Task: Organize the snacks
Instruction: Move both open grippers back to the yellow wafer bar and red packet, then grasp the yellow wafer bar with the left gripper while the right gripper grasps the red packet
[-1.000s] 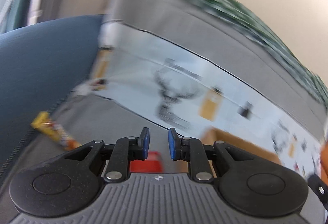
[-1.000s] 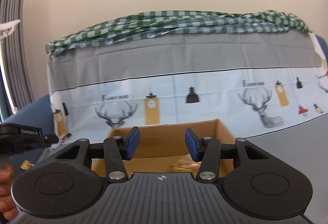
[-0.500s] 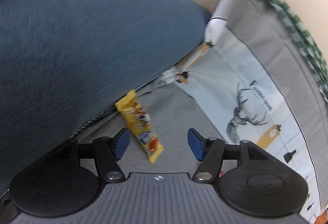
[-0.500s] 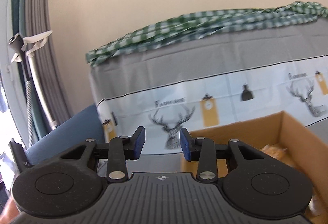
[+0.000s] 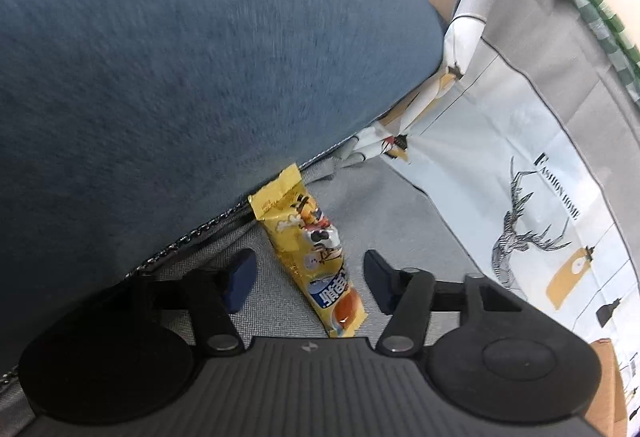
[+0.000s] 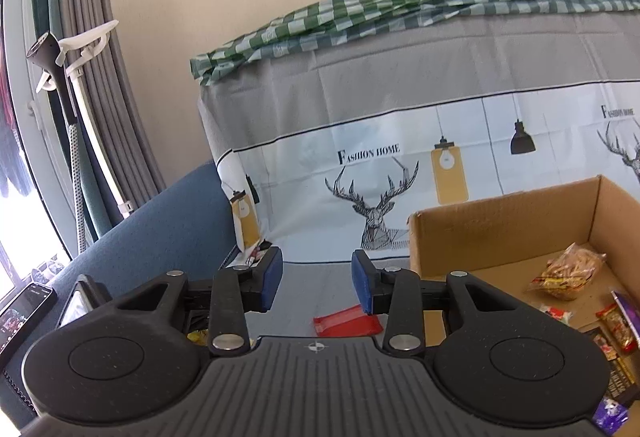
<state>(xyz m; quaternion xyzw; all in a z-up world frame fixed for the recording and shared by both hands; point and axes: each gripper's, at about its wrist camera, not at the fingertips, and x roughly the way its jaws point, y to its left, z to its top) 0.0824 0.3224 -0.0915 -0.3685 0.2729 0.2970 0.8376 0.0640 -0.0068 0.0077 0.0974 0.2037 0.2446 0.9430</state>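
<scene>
A yellow snack packet (image 5: 310,251) lies lengthwise on the grey seat (image 5: 400,221), its far end tucked against the edge of the blue cushion (image 5: 180,57) at the left. The left gripper (image 5: 306,279) hangs just above it with its jaws spread wide, one blue pad on each side of the packet and neither touching it. To the right hangs a grey and white cloth (image 5: 520,157) printed with a deer and lamps. In the right wrist view, the right gripper (image 6: 316,283) is also open and holds nothing; a red packet (image 6: 346,321) lies on the seat just beyond it. Right of that stands an open cardboard box (image 6: 500,213) with several snacks inside, among them a clear bag of brown bits (image 6: 570,271). A green checked cloth (image 6: 400,5) lies on top of the draped furniture behind.
</scene>
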